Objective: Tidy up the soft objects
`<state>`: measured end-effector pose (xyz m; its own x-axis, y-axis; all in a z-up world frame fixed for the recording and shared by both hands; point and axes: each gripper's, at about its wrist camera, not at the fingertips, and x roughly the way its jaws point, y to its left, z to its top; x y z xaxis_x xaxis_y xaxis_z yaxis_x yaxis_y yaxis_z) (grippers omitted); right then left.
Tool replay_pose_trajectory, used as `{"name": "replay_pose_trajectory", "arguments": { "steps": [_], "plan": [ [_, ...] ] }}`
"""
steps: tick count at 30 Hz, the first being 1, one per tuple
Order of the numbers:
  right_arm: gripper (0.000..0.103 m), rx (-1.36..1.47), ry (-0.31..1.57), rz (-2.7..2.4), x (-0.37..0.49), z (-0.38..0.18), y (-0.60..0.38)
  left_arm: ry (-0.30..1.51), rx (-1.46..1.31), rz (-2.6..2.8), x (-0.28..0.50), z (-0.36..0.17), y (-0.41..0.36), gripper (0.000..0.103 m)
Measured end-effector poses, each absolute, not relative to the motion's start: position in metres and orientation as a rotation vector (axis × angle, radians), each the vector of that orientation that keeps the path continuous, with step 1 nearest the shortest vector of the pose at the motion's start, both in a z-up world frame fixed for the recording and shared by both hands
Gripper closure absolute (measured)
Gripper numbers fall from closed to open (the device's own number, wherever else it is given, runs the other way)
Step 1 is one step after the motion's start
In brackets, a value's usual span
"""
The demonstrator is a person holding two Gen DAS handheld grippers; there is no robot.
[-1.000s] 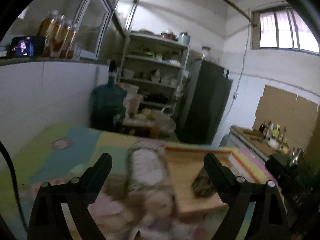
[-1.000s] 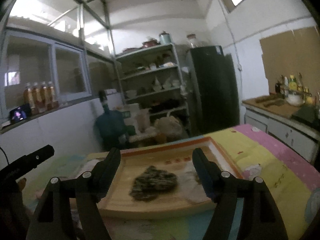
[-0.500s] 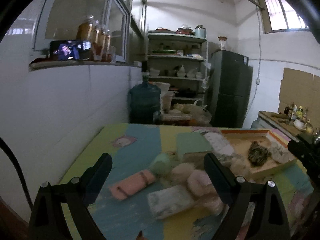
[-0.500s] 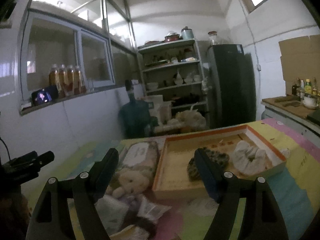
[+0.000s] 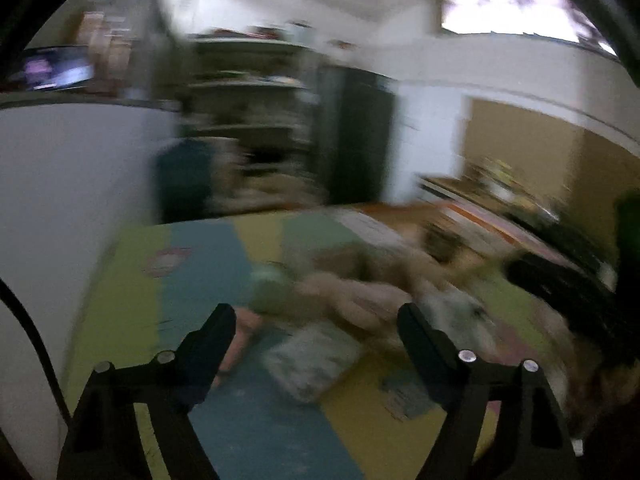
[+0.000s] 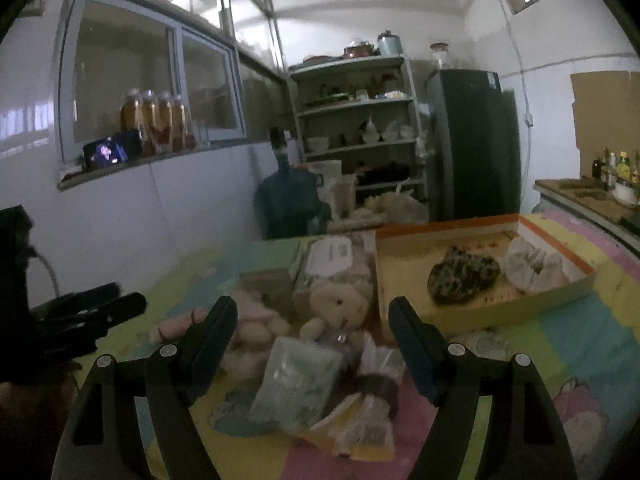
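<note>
The right gripper (image 6: 310,322) is hanging wide apart and empty above the pile (image 6: 316,344) of soft things, and its jaws are framing a teddy (image 6: 338,306) and a pale packet (image 6: 296,380). The left gripper (image 5: 316,328) is also gaping wide with nothing between its jaws; its view is smeared, so little more than a grey packet (image 5: 316,356) and some pinkish lumps can be made out ahead of it.

The sorting seems to be only getting started. A shallow tray (image 6: 480,312) with an orange rim is sitting just right of the pile, and it is holding two items: a dark mottled bundle (image 6: 462,274) and a white crumpled one (image 6: 532,266), lying near each other. Everything else is waiting outside it: the teddy, pink plush pieces (image 6: 248,320), a boxed pack (image 6: 332,260), a few small sachets (image 6: 368,424). Most of the work is still lying ahead, by my reading.

The mat (image 6: 580,344) under it all is showing patches of yellow, blue, green and pink. Beyond it a water jug (image 6: 288,204) is standing by the wall, next to a shelf (image 6: 356,120) and a dark fridge (image 6: 476,144). Bottles (image 6: 156,120) and a lit phone (image 6: 106,152) are lining the window sill, and a counter (image 6: 580,196) with more bottles is running along the right.
</note>
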<state>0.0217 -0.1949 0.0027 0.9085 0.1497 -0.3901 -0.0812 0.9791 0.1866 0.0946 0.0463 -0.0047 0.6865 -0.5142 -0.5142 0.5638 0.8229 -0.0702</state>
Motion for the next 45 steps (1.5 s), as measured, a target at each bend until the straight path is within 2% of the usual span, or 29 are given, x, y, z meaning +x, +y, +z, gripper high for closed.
{"name": "replay_pose_trajectory", "arguments": {
  "steps": [5, 13, 14, 15, 22, 26, 30, 32, 34, 37, 45],
  "plan": [
    [0.024, 0.159, 0.416, 0.101, 0.018, 0.002, -0.193, 0.586, 0.294, -0.784, 0.11, -0.02, 0.032, 0.023],
    [0.024, 0.15, 0.423, 0.075, 0.017, 0.001, -0.192, 0.727, 0.425, -0.962, 0.148, -0.044, 0.017, 0.025],
    [0.024, 0.148, 0.424, 0.073, 0.017, 0.001, -0.193, 0.756, 0.448, -0.968, 0.153, -0.049, 0.014, 0.028],
    [0.024, 0.146, 0.424, 0.071, 0.016, 0.001, -0.194, 0.78, 0.457, -0.97, 0.158, -0.054, 0.013, 0.031],
    [0.024, 0.15, 0.447, 0.083, 0.017, -0.006, -0.194, 0.842, 0.457, -0.957, 0.169, -0.067, 0.013, 0.033],
    [0.024, 0.155, 0.496, 0.138, 0.022, -0.014, -0.188, 0.832, 0.414, -0.902, 0.169, -0.069, 0.017, 0.045],
    [0.024, 0.144, 0.548, 0.193, 0.028, -0.023, -0.177, 0.816, 0.325, -0.82, 0.163, -0.062, 0.029, 0.05],
    [0.028, 0.137, 0.568, 0.209, 0.031, -0.027, -0.172, 0.8, 0.265, -0.747, 0.154, -0.058, 0.037, 0.051],
    [0.039, 0.131, 0.582, 0.205, 0.036, -0.031, -0.169, 0.785, 0.209, -0.701, 0.146, -0.057, 0.042, 0.051],
    [0.049, 0.147, 0.612, 0.201, 0.044, -0.038, -0.17, 0.736, 0.133, -0.636, 0.125, -0.052, 0.054, 0.051],
    [0.05, 0.143, 0.664, 0.14, 0.053, -0.05, -0.17, 0.578, 0.003, -0.479, 0.081, -0.032, 0.066, 0.051]
  ]
}}
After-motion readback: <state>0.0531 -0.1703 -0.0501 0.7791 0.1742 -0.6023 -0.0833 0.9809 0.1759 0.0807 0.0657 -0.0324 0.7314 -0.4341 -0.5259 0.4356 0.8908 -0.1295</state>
